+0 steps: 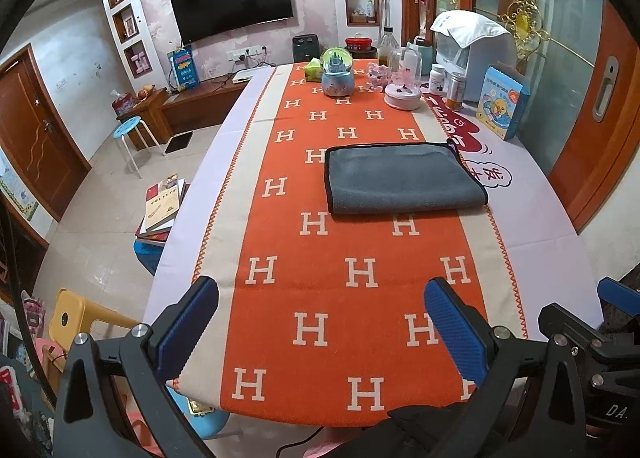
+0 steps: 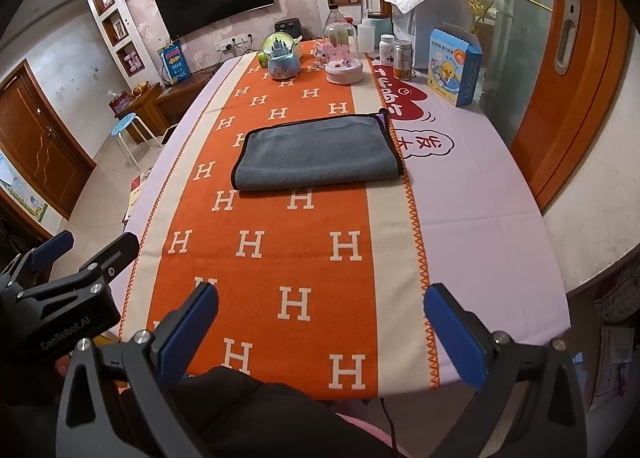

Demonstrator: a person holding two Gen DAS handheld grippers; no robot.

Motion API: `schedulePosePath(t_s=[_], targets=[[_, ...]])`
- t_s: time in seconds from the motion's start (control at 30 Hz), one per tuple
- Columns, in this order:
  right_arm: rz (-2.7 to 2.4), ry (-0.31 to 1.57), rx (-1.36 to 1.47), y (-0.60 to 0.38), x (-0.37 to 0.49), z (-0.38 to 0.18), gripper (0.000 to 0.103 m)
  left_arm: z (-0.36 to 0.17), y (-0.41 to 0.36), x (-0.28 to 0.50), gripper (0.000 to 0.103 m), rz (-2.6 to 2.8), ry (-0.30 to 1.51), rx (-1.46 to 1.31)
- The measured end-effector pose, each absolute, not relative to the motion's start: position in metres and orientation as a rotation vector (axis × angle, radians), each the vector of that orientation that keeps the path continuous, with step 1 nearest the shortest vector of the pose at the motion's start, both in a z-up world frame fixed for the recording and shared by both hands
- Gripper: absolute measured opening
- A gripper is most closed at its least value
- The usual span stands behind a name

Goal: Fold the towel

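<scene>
A grey towel (image 1: pixel 404 177) with black edging lies folded flat on the orange H-patterned runner (image 1: pixel 328 298), in the middle of the table. It also shows in the right wrist view (image 2: pixel 320 151), with a purple tag at its far right corner. My left gripper (image 1: pixel 320 330) is open and empty, held over the table's near edge, well short of the towel. My right gripper (image 2: pixel 320 330) is open and empty too, at the near edge. The left gripper also shows at the left of the right wrist view (image 2: pixel 86 254).
At the far end stand a snow globe (image 1: pixel 337 73), a pink glass-domed box (image 1: pixel 403 91), bottles (image 1: pixel 438 78), a white appliance (image 1: pixel 472 53) and a blue duck box (image 1: pixel 502 105). Books (image 1: pixel 162 205) and stools (image 1: pixel 130 137) are on the floor to the left.
</scene>
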State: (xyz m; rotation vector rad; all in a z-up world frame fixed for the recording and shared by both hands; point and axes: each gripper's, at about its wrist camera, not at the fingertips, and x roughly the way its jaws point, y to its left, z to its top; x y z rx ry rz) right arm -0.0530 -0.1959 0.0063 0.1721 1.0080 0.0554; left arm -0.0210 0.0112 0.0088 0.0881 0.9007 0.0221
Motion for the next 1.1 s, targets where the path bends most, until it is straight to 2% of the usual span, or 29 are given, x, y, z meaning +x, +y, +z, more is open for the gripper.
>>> schedulePosePath(t_s=[1.1], targets=[[0.053, 1.025, 0.169, -0.194, -0.051, -0.003, 0.103, 0.010, 0.009, -0.021, 0.102, 0.022, 0.903, 0.089]])
